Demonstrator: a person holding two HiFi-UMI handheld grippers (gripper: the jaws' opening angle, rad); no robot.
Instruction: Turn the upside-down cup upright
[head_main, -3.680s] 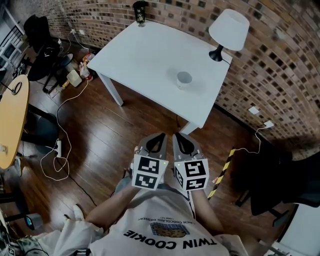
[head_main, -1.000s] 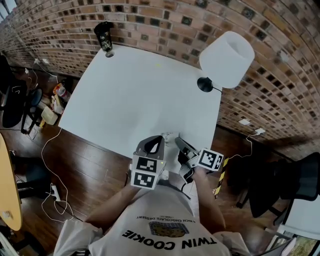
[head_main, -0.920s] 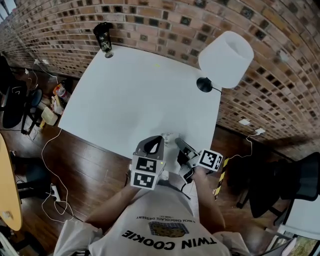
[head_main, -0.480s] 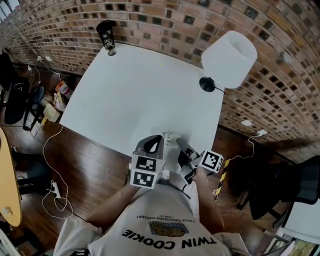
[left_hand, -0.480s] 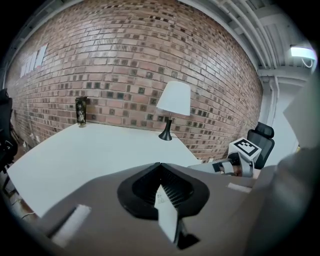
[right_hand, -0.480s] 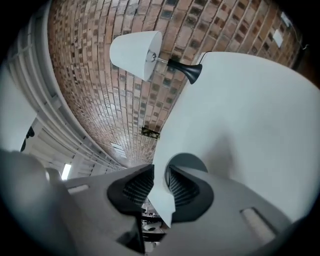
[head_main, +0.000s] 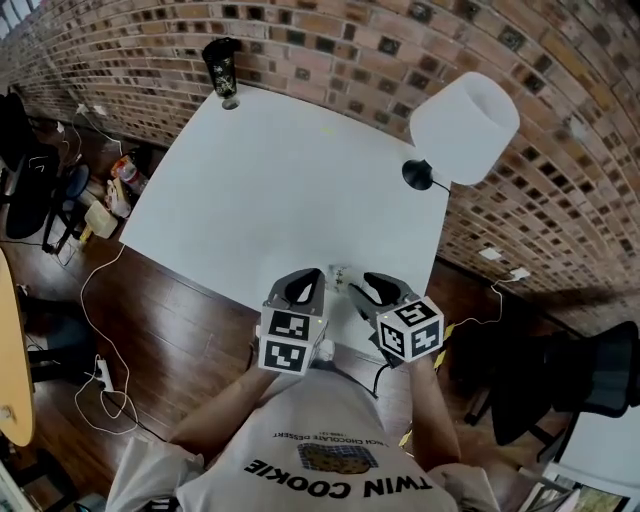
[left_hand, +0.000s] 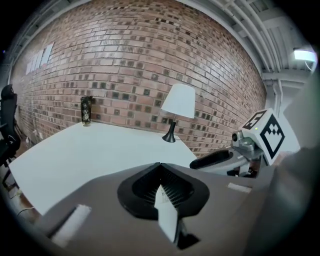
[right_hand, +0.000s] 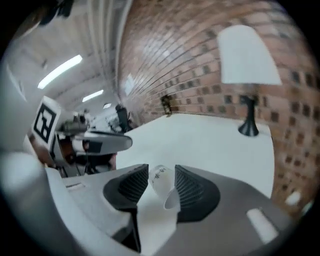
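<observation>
Right gripper (right_hand: 161, 175) jaws have just been opening, and the white cup (right_hand: 162, 184) sits tilted and loose between them, over the white table's (head_main: 280, 180) near edge. Left gripper (left_hand: 161, 181), just to the left, has its jaws pressed together.

The broad middle of the white rectangular table (head_main: 270, 170) lies bare, open to a pass from its near edge. A small white cup (right_hand: 160, 181) is low by that edge. A tall dark tumbler (head_main: 221, 65) stands at the far left corner. At the far right is a black-stemmed lamp with a white shade (head_main: 465, 112) (the shade spreads wider than its base). A red-brown brick wall (head_main: 380, 35) runs just behind both.
</observation>
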